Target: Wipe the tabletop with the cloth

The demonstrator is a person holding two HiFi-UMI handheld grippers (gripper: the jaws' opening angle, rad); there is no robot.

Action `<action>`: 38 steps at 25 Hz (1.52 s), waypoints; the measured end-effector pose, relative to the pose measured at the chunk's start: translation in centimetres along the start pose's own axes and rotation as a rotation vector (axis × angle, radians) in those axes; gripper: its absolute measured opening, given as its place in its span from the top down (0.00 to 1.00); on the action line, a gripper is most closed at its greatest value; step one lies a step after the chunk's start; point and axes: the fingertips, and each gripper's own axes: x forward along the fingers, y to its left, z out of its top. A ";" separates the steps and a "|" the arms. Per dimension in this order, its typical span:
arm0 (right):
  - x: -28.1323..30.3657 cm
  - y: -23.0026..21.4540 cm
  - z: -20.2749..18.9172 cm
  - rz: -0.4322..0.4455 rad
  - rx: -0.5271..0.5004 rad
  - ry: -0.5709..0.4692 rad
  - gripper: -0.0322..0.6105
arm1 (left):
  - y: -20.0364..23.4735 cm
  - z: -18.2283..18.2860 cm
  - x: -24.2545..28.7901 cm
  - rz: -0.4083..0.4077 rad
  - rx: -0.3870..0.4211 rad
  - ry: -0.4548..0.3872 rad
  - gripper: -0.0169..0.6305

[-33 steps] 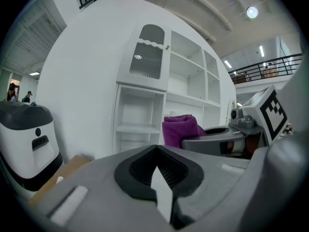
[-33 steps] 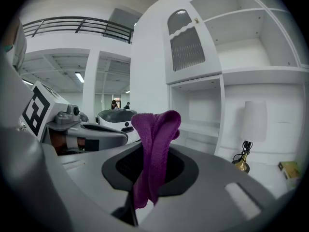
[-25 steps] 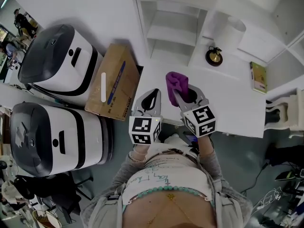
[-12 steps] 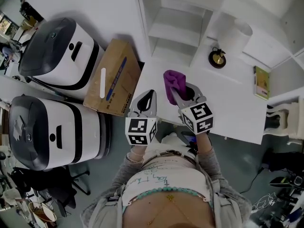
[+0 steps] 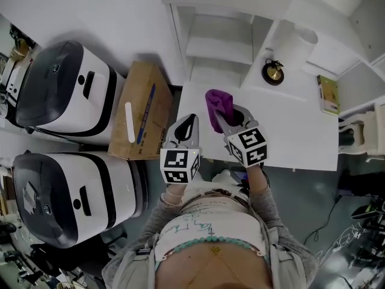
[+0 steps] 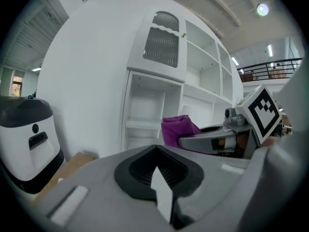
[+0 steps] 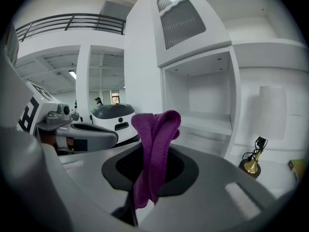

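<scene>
Plainly a wipe not yet begun, and only a thin hold on the cloth

From the head view: folded purple terry cloth pinched in the right tongs, poised over the near left corner of the white bench, apparently clear of the surface. Left tongs just beside, closed on nothing, at the bench's left edge. Well apart, toward the back: small brass ornament on a dark round base. At the far right: thin green booklet. Off the left edge: brown cardboard box. Likely trouble here: a wide sweep to the back or right, tipping the ornament or shoving the booklet off.

From the left gripper view: jaws drawn together, nothing between them, with cloth and right tongs close on the right. Possible clash of the two tools on an inward swing, so better kept aside.

From the right gripper view: jaws clamped on the lower end of the cloth only, most of the fold standing free beyond the tips. Probably the main hazard: under downward pressure and drag, slipping out of the pinch, or flopping aside and leaving hard jaw tips to scrape the bench. Also, so near the corner, dropping over the edge toward the box if snagged or let go.
</scene>
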 end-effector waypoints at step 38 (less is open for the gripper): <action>20.6 0.6 -7.5 -0.100 0.176 0.277 0.81 | 13.7 -3.2 2.8 -0.110 -0.039 0.122 0.97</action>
